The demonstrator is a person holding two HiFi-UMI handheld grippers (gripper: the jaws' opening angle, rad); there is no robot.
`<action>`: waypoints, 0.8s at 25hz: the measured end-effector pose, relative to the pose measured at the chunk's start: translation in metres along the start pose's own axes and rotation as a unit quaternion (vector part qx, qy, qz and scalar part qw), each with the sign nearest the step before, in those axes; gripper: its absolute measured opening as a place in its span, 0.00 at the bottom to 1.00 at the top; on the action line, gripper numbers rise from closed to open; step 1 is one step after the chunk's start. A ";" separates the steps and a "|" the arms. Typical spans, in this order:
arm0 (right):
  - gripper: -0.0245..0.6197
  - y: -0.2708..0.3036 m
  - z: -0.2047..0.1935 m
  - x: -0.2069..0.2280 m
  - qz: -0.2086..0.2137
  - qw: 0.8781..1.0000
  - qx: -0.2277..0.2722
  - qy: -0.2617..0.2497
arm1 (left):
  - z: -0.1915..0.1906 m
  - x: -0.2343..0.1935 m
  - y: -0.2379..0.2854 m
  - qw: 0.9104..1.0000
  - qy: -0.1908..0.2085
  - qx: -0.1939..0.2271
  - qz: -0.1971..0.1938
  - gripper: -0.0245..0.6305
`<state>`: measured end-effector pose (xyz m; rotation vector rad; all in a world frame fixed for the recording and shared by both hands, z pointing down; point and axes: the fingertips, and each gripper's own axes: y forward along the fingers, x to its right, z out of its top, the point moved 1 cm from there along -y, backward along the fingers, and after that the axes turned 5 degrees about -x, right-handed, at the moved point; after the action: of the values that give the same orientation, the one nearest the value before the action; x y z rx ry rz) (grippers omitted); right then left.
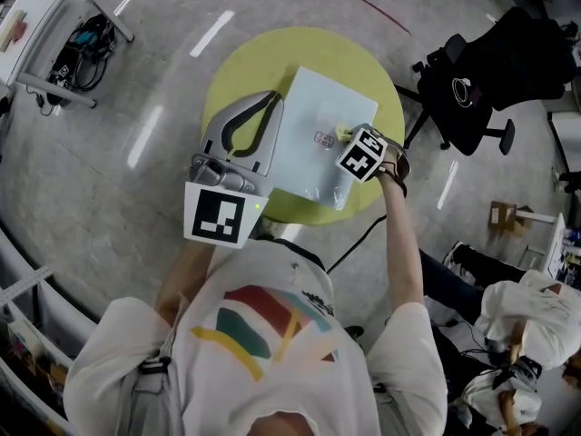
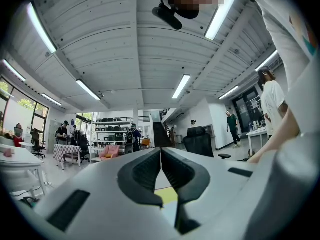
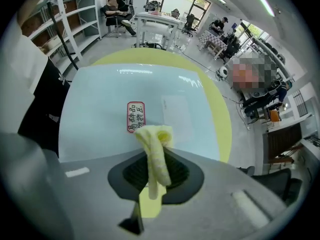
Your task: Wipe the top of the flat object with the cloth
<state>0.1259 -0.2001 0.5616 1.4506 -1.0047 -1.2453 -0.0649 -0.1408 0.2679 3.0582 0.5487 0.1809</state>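
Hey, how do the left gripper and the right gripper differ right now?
The left gripper is shut on nothing; the right gripper is shut on the yellow cloth. The left gripper is beside the pale flat board, looking out across the room; the right gripper is over the board, looking down at it. Both have their jaws closed.
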 end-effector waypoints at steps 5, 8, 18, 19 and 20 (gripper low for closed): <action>0.08 -0.009 -0.004 -0.031 0.042 0.999 -0.002 0.021 | -0.001 0.000 -0.001 1.000 -0.007 0.003 0.001 0.06; 0.08 -0.015 -0.005 -0.053 0.071 0.997 0.003 0.034 | -0.001 0.000 -0.002 1.000 -0.005 0.004 -0.001 0.06; 0.08 -0.030 -0.010 -0.115 0.105 0.994 0.015 0.026 | 0.000 0.004 -0.005 1.000 -0.007 0.008 -0.009 0.06; 0.08 -0.031 -0.010 -0.121 0.105 0.994 0.014 0.022 | 0.001 0.003 -0.005 1.000 -0.007 0.009 -0.010 0.06; 0.08 -0.031 -0.010 -0.126 0.105 0.994 0.012 0.018 | 0.001 0.003 -0.004 1.000 -0.007 0.009 -0.010 0.06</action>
<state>0.1175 -0.0699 0.5585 1.3425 -1.1203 -1.0545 -0.0633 -0.1357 0.2671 3.0684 0.5830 0.1540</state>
